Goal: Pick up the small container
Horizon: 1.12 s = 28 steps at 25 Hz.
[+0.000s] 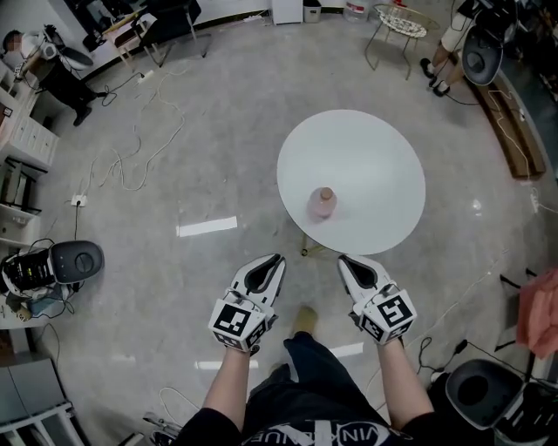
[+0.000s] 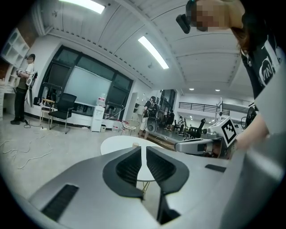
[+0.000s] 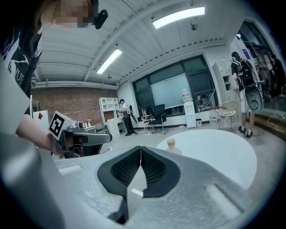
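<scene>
One small container (image 1: 323,202), capped, stands near the table (image 1: 375,148) edge: probably light, rigid, slippery; grasp mid-body. Left gripper (image 1: 277,259) and right gripper (image 1: 343,260), short of the table, both pressed together, empty.

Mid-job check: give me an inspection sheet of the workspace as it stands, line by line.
Surface: round white table.
Job's things: small container, pink with a tan cap, upright near the table's near edge.
Clutter: nothing seen on the table besides the container.
Grippers: left gripper and right gripper both shut, empty, pointing toward the table, short of the container.
Cables: white cables looped on the floor at left; dark cables at lower right.
Surroundings: wire side table, office chair, a person at the far left.
</scene>
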Available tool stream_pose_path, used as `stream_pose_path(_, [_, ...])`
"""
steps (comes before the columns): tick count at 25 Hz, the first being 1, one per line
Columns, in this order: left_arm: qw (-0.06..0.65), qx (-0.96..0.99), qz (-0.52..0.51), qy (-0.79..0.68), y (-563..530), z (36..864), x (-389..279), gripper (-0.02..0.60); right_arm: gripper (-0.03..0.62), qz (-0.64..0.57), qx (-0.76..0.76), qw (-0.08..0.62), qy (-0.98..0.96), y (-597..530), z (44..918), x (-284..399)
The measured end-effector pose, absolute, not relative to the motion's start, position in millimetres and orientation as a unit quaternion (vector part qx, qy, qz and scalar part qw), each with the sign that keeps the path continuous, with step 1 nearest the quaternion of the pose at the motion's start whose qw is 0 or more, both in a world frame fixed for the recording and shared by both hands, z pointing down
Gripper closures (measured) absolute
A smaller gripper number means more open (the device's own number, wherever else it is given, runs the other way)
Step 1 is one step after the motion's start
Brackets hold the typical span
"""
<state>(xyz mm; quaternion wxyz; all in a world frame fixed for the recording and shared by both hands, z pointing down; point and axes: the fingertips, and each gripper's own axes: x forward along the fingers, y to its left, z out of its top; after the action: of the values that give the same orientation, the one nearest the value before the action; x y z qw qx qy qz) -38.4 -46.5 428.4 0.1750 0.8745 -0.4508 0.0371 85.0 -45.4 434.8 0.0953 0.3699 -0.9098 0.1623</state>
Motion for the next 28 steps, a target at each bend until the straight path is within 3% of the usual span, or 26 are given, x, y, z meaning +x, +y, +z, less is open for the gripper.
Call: stream_pose_path(28, [0.169, 0.906, 0.029, -0.388, -139.1, 503.0, 7.3, 0.546, 0.588, 0.108, 0.348, 0.141, -0.92, -132.2, 508.6, 70.7])
